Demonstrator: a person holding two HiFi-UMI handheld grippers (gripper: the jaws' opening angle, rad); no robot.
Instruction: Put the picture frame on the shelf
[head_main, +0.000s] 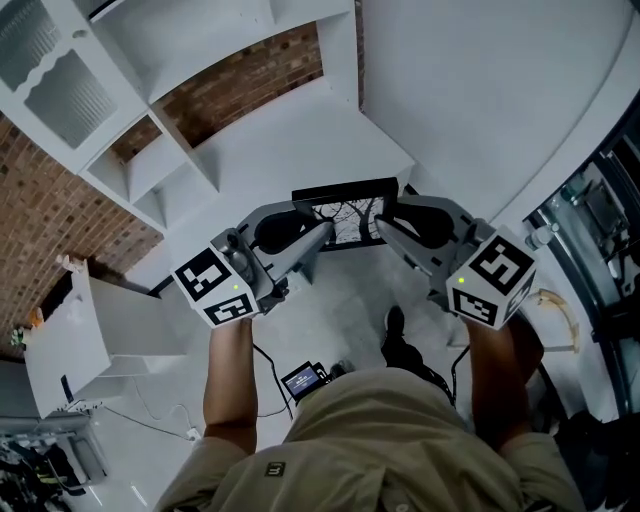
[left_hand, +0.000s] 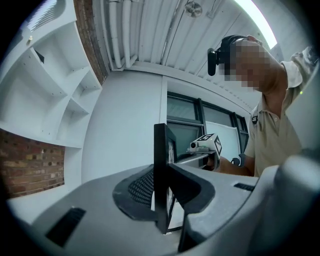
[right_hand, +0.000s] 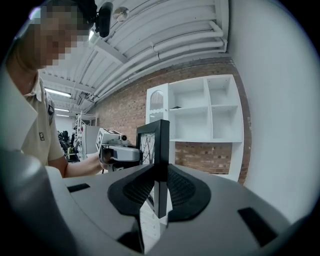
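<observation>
The left hand-held gripper (head_main: 312, 240) is clamped on the left side bar of a black rectangular picture frame with a print of bare branches (head_main: 345, 213). In the left gripper view, its two dark ribbed pads press the thin bar from both sides. The right hand-held gripper (head_main: 388, 230) grips the opposite side bar in the same way, with the bar pinched squarely between its pads. The frame therefore hangs in the air between the two tools, in front of the person's waist and above the pale floor (head_main: 340, 140). It lies landscape with its print turned up towards the head camera, and it rests on nothing.

Further out, the white open shelf unit with square compartments (head_main: 150, 160) stands against a red brick wall (head_main: 245, 80). It is ahead and to the person's left, well apart from the frame, and the compartments that show look bare.

The step in hand looks like the carry: the frame is lifted and held, but not yet brought to the shelf. The next move probably calls for both arms to travel together towards a compartment, keeping the spacing between them fixed so the frame neither twists nor slips. The frame then has to be tipped upright and its lower edge set on a shelf board. Only once it stands or leans steadily should either grip let go.
</observation>
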